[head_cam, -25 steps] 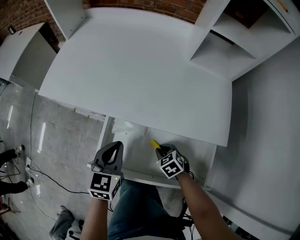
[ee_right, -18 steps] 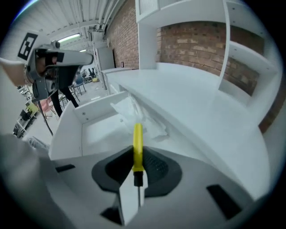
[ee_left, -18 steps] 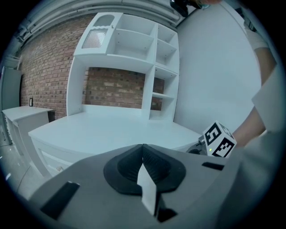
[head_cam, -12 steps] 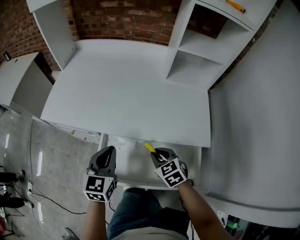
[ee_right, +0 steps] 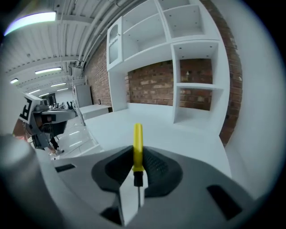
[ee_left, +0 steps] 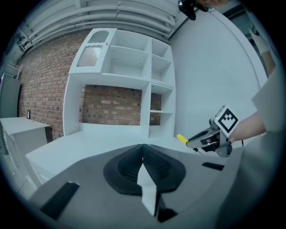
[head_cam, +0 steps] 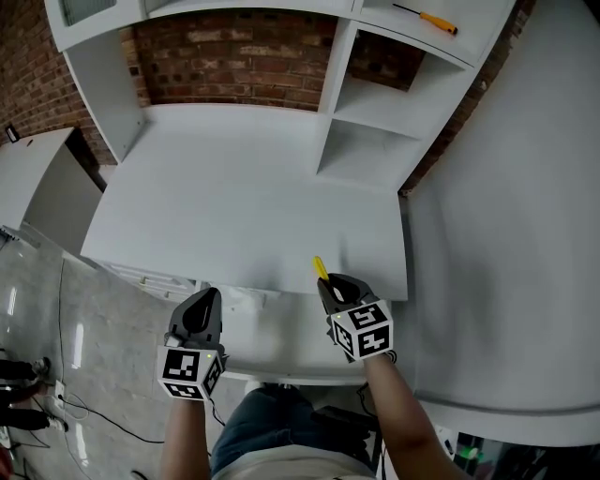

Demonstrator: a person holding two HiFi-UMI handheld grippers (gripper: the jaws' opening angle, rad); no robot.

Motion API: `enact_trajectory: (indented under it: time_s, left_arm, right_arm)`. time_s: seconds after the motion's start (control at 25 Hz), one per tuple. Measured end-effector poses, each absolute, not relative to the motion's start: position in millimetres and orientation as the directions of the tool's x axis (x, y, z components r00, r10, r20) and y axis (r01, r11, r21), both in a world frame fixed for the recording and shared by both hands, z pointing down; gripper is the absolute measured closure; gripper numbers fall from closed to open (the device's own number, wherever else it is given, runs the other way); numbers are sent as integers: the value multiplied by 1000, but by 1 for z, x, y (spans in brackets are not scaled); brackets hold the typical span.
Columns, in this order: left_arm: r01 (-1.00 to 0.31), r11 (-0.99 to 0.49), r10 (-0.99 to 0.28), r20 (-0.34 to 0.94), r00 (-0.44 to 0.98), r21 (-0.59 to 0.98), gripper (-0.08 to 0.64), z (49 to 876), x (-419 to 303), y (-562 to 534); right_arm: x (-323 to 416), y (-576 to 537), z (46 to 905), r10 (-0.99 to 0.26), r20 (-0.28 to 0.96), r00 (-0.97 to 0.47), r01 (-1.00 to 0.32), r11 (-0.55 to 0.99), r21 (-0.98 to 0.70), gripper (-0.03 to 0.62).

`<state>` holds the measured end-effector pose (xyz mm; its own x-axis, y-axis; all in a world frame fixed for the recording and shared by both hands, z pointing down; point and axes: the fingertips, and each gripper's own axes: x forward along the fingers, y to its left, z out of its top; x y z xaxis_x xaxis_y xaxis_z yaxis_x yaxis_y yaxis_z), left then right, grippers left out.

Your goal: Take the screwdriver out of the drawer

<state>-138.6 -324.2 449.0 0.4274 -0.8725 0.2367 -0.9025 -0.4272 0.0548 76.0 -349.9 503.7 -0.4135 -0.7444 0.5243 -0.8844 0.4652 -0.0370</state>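
The yellow-handled screwdriver (head_cam: 321, 269) is held in my right gripper (head_cam: 336, 287), which is shut on it just above the desk's front edge. In the right gripper view the yellow handle (ee_right: 137, 142) sticks out forward from between the jaws, and its dark shaft runs back between them. The open white drawer (head_cam: 277, 330) lies below both grippers, under the desk top. My left gripper (head_cam: 202, 313) hovers over the drawer's left part, shut, with nothing in it. From the left gripper view (ee_left: 143, 153) the right gripper (ee_left: 202, 140) shows at the right with the handle tip (ee_left: 182, 139).
A wide white desk top (head_cam: 253, 197) lies ahead, with a brick wall and white shelf cubbies (head_cam: 370, 141) behind it. Another screwdriver with an orange handle (head_cam: 427, 19) lies on an upper shelf. A white wall panel (head_cam: 506, 244) stands to the right. Cables trail on the floor (head_cam: 56, 403) at the left.
Both grippers have risen. The right one has lifted the screwdriver out of the drawer to the level of the desk edge. The head view has tilted up towards the shelves.
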Motion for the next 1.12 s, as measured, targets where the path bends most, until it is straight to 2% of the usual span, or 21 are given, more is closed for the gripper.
enact_trajectory:
  time_s: [0.24, 0.72, 1.0, 1.12]
  left_arm:
    - [-918, -395, -886, 245, 394, 46, 548, 448, -146, -333]
    - [-937, -348, -892, 299, 339, 25, 548, 463, -157, -344]
    - [-941, -338, -893, 308, 328, 22, 548, 464, -158, -341]
    - [-937, -349, -891, 304, 337, 17, 548, 463, -157, -341]
  right_arm:
    - [92, -398, 539, -717, 592, -368, -906, 419, -57, 518]
    - [97, -451, 608, -572, 777, -264, -899, 438, 17, 517]
    - [97, -460, 613, -580, 780, -236, -895, 443, 58, 510]
    - [96, -459, 605, -597, 765, -242, -895, 442, 62, 462]
